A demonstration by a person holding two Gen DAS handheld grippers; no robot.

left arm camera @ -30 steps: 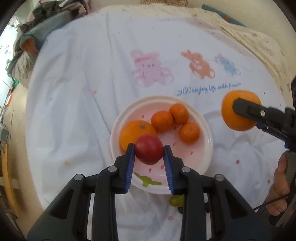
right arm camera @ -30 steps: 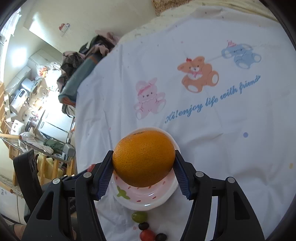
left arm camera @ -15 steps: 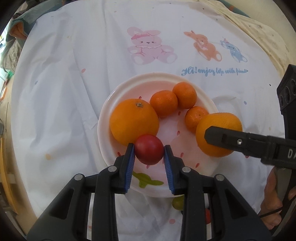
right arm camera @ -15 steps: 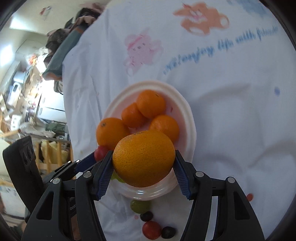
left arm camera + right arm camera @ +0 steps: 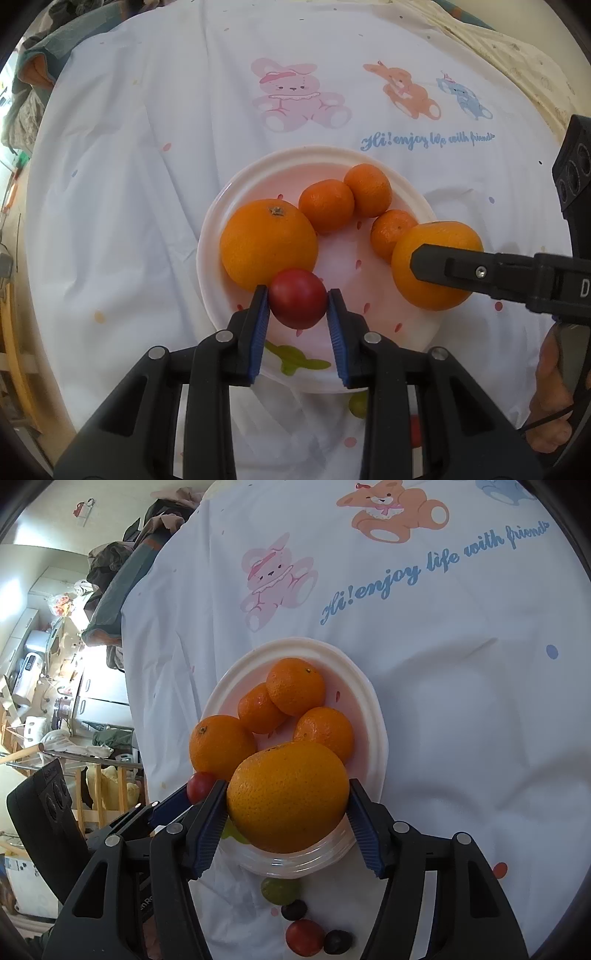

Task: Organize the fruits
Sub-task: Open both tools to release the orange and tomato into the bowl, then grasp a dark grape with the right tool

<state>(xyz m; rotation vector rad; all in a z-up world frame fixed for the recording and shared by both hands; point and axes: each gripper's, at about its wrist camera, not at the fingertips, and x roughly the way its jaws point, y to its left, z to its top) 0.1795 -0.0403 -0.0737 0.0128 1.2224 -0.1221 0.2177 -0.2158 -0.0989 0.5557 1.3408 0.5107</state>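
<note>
Two fruits held over the plate, one in each gripper.

The red tomato (image 5: 297, 298) sits pinched between the blue pads of the left gripper (image 5: 297, 306), over the plate (image 5: 258, 173) at about 7 o'clock, touching or just in front of the big orange (image 5: 269, 243) lying there. The right gripper (image 5: 288, 805) is closed wide around a second large orange (image 5: 288, 795), held over the plate's 4 o'clock edge in the left view. Three small mandarins (image 5: 326, 211) cluster from the plate's centre toward 2 o'clock. Below the plate at 6 o'clock, on the white printed cloth (image 5: 461, 701), lie a green grape (image 5: 280, 890), a second tomato (image 5: 304, 937) and two dark grapes (image 5: 338, 941).
</note>
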